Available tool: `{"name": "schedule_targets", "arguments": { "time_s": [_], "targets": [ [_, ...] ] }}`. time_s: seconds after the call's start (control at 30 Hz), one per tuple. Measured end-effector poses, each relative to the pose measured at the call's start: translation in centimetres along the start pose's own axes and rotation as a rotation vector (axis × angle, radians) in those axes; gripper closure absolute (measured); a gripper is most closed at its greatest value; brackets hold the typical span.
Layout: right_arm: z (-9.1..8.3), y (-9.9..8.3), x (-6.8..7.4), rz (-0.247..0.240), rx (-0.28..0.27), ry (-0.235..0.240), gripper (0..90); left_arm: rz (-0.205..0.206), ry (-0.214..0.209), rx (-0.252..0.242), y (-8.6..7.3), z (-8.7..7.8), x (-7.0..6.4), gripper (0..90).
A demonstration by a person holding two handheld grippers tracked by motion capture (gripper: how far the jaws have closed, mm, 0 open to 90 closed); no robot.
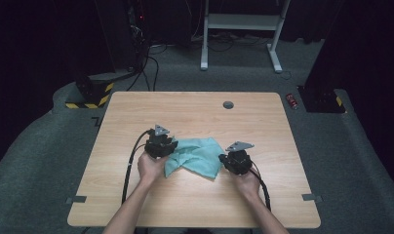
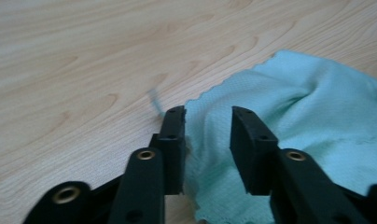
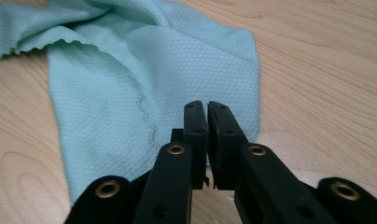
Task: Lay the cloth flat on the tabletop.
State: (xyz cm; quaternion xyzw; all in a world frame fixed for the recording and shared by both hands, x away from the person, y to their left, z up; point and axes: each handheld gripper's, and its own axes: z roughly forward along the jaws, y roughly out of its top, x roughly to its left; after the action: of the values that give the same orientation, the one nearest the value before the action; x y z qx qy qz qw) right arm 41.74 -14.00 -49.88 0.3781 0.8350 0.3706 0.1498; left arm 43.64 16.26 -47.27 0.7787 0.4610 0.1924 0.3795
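Your teal cloth (image 1: pixel 197 157) lies crumpled just near of the worktop (image 1: pixel 195 109) centre, with bare wood all round it: wide room to the far edge, to the left and right edges, less toward the near edge where your forearms come in. Grey grommet (image 1: pixel 228 105) sits far of the cloth, well apart, nothing in the way. Two grey tape tabs (image 1: pixel 76 199) at the near left and near right edges, clear of the work. Off the worktop: a white desk frame (image 1: pixel 241 24) far back, a black stand with yellow-black stripes (image 1: pixel 90 92) at far left, cables on the floor.

Your left hand-held gripper (image 2: pixel 207 119) is at the cloth's left edge, jaws spread apart, scalloped hem lying between them, one jaw at the hem line, the other over fabric; not clamped. Your right hand-held gripper (image 3: pixel 206 112) is at the cloth's right near corner, jaws pressed almost together with cloth under and ahead of them; whether fabric is pinched between them you cannot tell. Both hands low, wrists close to the wood, forearms angled inward from the near edge, cables trailing back toward you.
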Motion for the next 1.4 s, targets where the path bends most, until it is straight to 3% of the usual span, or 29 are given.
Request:
{"name": "schedule_targets", "arguments": {
  "time_s": [0.23, 0.33, 0.47, 0.63, 0.73, 0.87, 1.0, 1.2, 1.27, 1.4],
  "targets": [
    [0.1, -0.3, 1.3, -0.036, 0.018, 0.051, 76.5, 0.059, -0.033, 0.042, -2.2, -1.5, -1.8, 59.4],
    [0.7, -0.5, 1.8, -0.039, 0.040, 0.070, 71.7, 0.081, -0.022, 0.066, -2.9, -1.0, -2.2, 59.5],
    [1.5, -0.7, 2.1, -0.055, 0.077, 0.067, 73.0, 0.074, -0.012, 0.087, -3.2, 0.2, -2.2, 61.6],
    [1.6, -0.7, 1.5, -0.072, 0.081, 0.056, 89.8, 0.073, -0.025, 0.095, -3.3, 1.2, -2.1, 72.3],
    [1.7, -0.5, 1.3, -0.083, 0.089, 0.020, 90.0, 0.051, -0.038, 0.097, -3.2, 2.0, -2.1, 77.8],
    [1.6, -0.3, -0.4, -0.042, 0.101, -0.023, 90.0, 0.039, -0.051, 0.088, -2.9, 2.3, -2.0, 83.5],
    [0.5, -0.5, -1.0, -0.020, 0.077, -0.031, 89.8, 0.060, -0.067, 0.080, -2.4, 1.9, -2.1, 88.5],
    [0.4, -0.5, 0.1, -0.031, 0.042, 0.052, 73.9, 0.077, -0.053, 0.070, -2.2, 0.6, -1.4, 89.4],
    [0.8, -0.5, 0.5, -0.022, 0.051, 0.066, 70.6, 0.062, -0.047, 0.068, -2.3, 0.2, -0.7, 89.4],
    [1.6, -0.7, 1.3, -0.063, 0.073, 0.065, 69.1, 0.018, -0.027, 0.063, -2.5, -0.4, 0.7, 87.5]
  ]
}}
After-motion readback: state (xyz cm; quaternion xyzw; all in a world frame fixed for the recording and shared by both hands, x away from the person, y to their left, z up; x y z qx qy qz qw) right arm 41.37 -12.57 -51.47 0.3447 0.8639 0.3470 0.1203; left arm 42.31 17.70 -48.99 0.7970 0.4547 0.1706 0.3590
